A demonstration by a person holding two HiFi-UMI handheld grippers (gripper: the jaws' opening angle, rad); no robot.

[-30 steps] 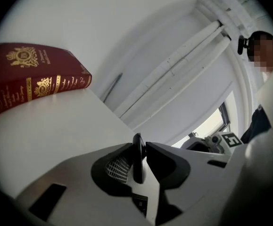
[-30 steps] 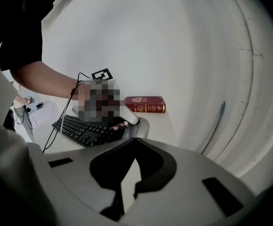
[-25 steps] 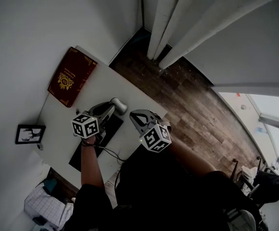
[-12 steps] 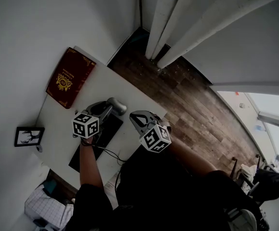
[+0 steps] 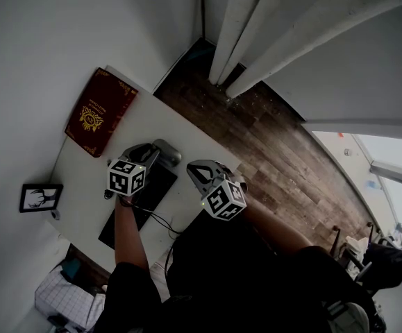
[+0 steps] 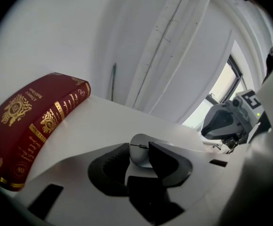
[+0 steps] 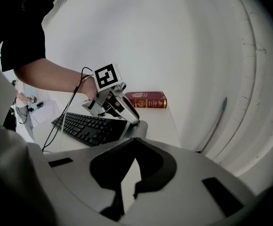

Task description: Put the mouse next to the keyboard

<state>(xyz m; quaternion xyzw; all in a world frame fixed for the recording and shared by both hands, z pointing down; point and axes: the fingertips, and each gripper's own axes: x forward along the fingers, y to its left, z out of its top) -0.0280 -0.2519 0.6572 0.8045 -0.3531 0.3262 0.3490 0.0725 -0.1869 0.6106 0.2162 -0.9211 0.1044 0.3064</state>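
Observation:
The grey mouse point(image 5: 168, 151) rests on the white table point(image 5: 187, 134) just beyond the far end of the black keyboard point(image 5: 137, 201). My left gripper point(image 5: 147, 154) reaches over the keyboard's end, and its jaws are opening. In the left gripper view the mouse point(image 6: 139, 150) lies between the dark fingers point(image 6: 168, 162) of the left gripper point(image 6: 138, 158), with a gap on its left side. My right gripper point(image 5: 199, 171) hovers to the right, shut and empty. The right gripper view shows the right gripper point(image 7: 135, 143), the mouse point(image 7: 137, 126) and the keyboard point(image 7: 86, 126).
A red book point(image 5: 94, 119) lies at the table's far left corner. A small framed picture point(image 5: 39, 197) stands at the left edge. The table's right edge drops to a wooden floor point(image 5: 277, 151), and a cable point(image 5: 160, 220) trails off the near edge.
The left gripper's jaws have spread wider around the mouse, and its marker cube has shifted slightly up. The mouse and the right gripper have stayed put.

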